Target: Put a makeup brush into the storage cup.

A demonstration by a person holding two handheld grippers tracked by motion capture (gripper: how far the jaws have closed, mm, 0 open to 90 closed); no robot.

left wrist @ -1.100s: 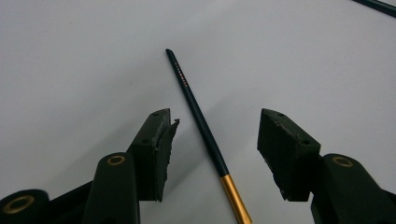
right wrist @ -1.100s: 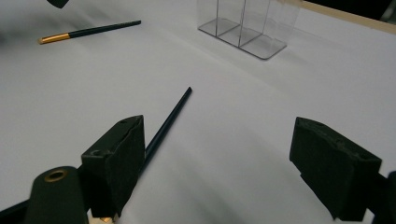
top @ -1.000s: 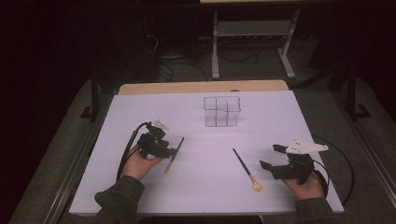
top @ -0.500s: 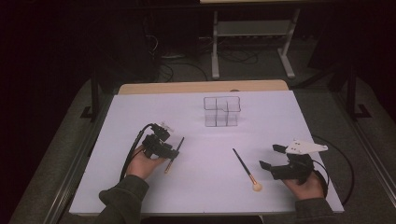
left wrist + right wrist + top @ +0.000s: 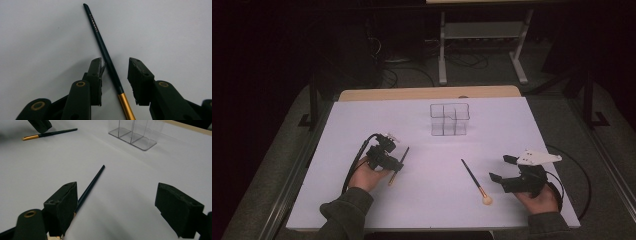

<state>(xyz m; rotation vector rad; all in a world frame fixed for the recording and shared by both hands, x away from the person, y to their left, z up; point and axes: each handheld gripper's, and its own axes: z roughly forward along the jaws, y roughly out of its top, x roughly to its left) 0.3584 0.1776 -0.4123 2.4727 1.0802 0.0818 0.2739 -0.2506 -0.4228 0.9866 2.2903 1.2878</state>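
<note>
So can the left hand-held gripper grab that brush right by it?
Probably yes. The left hand-held gripper has just been closing, and the brush lies between its jaws with nothing in the way; the pads do not press on it yet.

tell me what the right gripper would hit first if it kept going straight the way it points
Probably nothing soon: the right gripper, jaws wide apart, points across bare table. The nearer brush lies just off its left jaw, and the clear organizer stands far ahead, roughly in line; depth is hard to judge.
</note>
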